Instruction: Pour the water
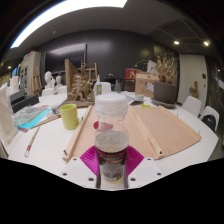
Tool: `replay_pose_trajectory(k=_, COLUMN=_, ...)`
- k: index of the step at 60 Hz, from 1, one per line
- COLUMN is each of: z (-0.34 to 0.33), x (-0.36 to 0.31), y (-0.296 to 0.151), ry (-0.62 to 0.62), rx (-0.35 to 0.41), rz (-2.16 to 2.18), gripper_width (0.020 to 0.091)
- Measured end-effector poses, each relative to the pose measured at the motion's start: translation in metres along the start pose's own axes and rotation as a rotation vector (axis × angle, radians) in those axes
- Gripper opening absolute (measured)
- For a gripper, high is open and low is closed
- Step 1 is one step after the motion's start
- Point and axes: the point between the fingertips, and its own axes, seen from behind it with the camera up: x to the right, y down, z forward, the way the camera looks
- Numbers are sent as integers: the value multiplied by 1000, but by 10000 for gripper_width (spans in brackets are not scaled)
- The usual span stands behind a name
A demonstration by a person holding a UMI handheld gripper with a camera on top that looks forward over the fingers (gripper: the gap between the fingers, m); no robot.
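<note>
The tool (111, 160) has its 2 magenta pads (92, 158) pinched against the sides of a clear bottle (111, 135), which stands upright between them with its white cap (111, 101) still on. From where I stand, the bottle looks partly filled, with a darker band low down that I cannot make out clearly.

On the white counter (185, 150), a yellow-green cup (69, 116) sits at about 10 o'clock from the bottle, well apart from it. Wooden planks (165, 128) lie spread at 2 o'clock, and a long wooden stick (78, 133) runs at 11 o'clock, between the bottle and the cup.

The step in hand seems to be carrying the bottle toward the cup. To do it well, I would keep the bottle vertical and the squeeze firm while swinging left, lift clear over the stick, and stop with the neck just above the cup's rim before tipping slowly. The cap may need to come off first; I cannot tell if it is loose.
</note>
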Motion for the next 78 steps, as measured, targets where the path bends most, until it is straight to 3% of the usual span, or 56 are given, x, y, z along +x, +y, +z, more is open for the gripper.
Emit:
replay_pose_trajectory(k=6, z=1, x=4, y=0, ry=20, rx=-23, rz=-21, gripper_width=257)
replay_pose_trajectory(k=13, z=-2, x=14, y=-20, ry=55, rx=-25, rz=-41, gripper_width=256)
replay_pose_trajectory(k=35, z=52, x=58, y=-159, ry=240, rx=37, rz=-406, gripper_width=256)
replay_pose_trajectory(k=50, z=112, x=5, y=-235, ry=337, rx=136, rz=-963, gripper_width=256)
replay_pose_trajectory(k=62, z=154, x=-57, y=-244, ry=399, rx=235, rz=-1474, gripper_width=255)
replay_pose_trajectory(k=78, z=184, x=-85, y=-221, ry=460, rx=268, rz=-1866, gripper_width=256)
